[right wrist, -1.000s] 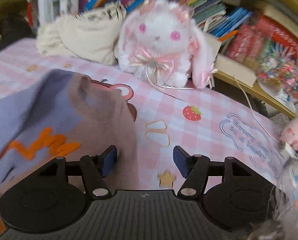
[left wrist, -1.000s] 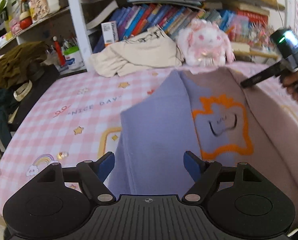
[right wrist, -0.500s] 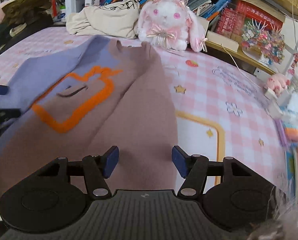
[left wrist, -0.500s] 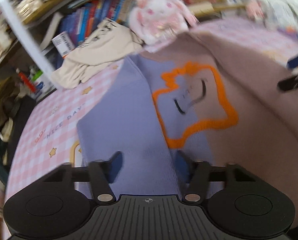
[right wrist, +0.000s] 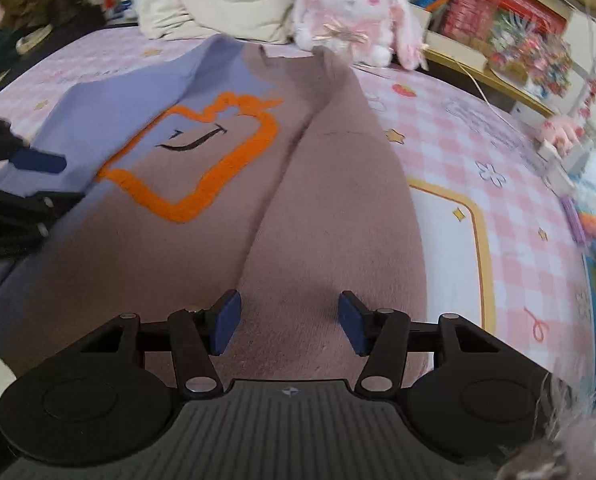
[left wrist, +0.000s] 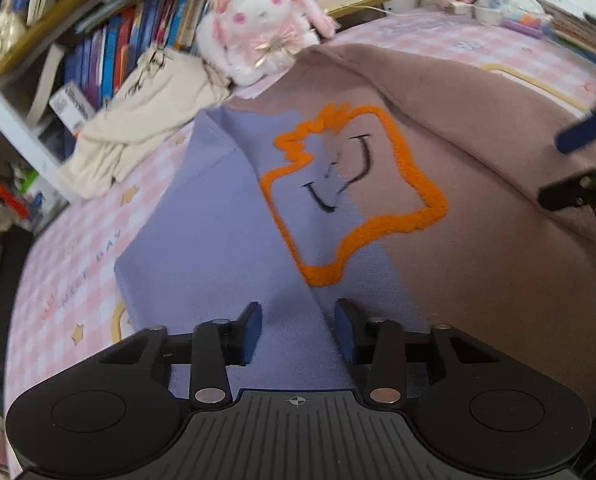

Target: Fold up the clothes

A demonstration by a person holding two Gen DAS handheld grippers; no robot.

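Observation:
A sweater, half lilac and half mauve-brown with an orange outlined face patch, lies on the pink checked cloth (left wrist: 82, 248), both sleeves folded in over the body; it shows in the left wrist view (left wrist: 378, 208) and the right wrist view (right wrist: 306, 208). My left gripper (left wrist: 298, 330) is open, its jaws astride the folded lilac sleeve edge at the near hem. My right gripper (right wrist: 288, 322) is open over the mauve side near the hem. Each gripper shows at the other view's edge, the right one (left wrist: 578, 168) and the left one (right wrist: 26, 184).
A white and pink plush rabbit (left wrist: 258, 28) and a heap of cream cloth (left wrist: 146, 112) sit at the far edge before a bookshelf (left wrist: 130, 40). Small toys and clutter (right wrist: 570, 148) lie at the right. Dark clothes (right wrist: 30, 28) lie at the far left.
Both grippers pulled back from the collar end to the near hem. The left gripper's jaws narrowed somewhat around the sleeve edge; the sweater itself lies as before.

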